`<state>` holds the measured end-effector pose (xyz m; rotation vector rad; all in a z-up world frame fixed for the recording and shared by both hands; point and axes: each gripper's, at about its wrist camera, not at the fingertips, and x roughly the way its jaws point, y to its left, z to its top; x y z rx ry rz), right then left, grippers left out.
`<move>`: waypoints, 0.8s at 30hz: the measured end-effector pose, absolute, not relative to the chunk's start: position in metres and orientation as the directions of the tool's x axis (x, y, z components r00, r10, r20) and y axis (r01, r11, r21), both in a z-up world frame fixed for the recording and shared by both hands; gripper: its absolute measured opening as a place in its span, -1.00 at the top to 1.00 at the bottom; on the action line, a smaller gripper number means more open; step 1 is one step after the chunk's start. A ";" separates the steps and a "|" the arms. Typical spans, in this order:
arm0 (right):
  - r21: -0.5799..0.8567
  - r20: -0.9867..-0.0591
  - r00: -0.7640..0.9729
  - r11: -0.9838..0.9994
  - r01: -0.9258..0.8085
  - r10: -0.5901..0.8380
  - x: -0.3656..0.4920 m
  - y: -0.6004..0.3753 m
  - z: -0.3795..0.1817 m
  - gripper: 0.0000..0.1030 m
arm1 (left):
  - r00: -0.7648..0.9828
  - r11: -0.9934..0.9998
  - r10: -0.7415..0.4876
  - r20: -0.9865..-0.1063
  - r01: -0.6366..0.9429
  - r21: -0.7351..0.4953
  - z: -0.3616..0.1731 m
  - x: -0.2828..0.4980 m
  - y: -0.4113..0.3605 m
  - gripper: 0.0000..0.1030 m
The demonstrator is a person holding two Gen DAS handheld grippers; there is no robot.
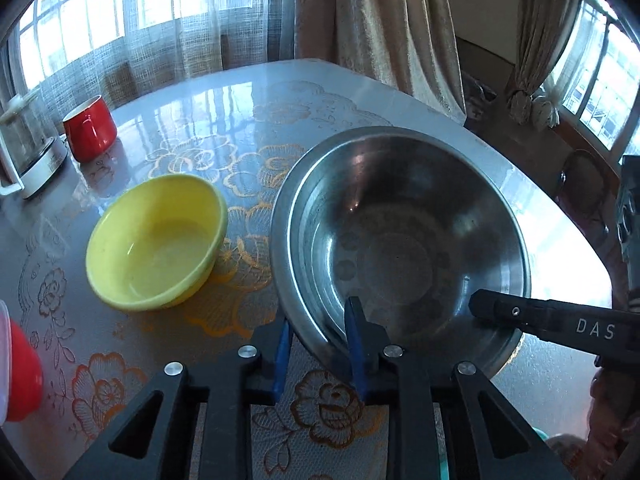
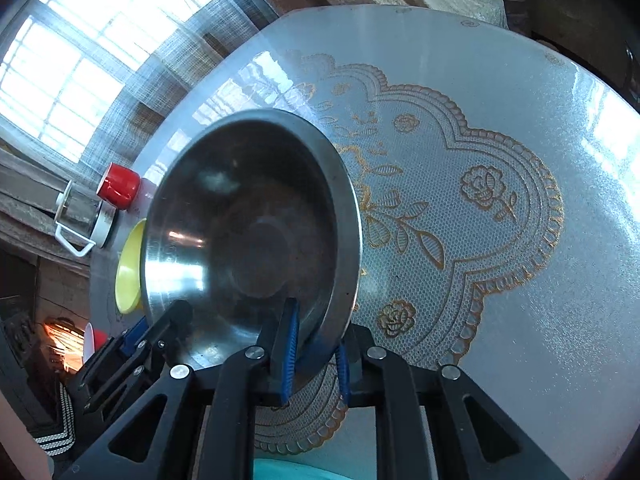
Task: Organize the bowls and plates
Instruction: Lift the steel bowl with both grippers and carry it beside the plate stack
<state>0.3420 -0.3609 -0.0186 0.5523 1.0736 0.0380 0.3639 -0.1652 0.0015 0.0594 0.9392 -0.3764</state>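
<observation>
A wide-rimmed steel bowl (image 1: 400,220) (image 2: 240,220) sits on the table; in the left wrist view a second steel rim seems nested under it. My left gripper (image 1: 320,320) straddles its near rim, one blue pad outside and one inside, gripping the wall. From the right, a black finger (image 1: 520,314) of my right gripper reaches over the rim. In the right wrist view my right gripper (image 2: 316,332) is shut on the rim, and the left gripper's finger (image 2: 176,316) lies inside the bowl. An empty yellow bowl (image 1: 156,240) (image 2: 130,276) stands just left of the steel one.
A red mug (image 1: 90,128) (image 2: 118,182) and a glass kettle (image 1: 28,152) (image 2: 80,216) stand at the far left of the glossy table (image 1: 240,112). A red lidded container (image 1: 16,372) sits at the near left. A lace mat (image 2: 480,208) covers the right side.
</observation>
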 end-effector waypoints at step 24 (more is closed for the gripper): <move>0.487 -0.760 0.518 0.872 0.052 0.393 0.290 -0.279 0.015 0.68 | 0.689 0.973 -0.229 -0.688 0.191 -0.133 0.041 0.277 -0.073 0.49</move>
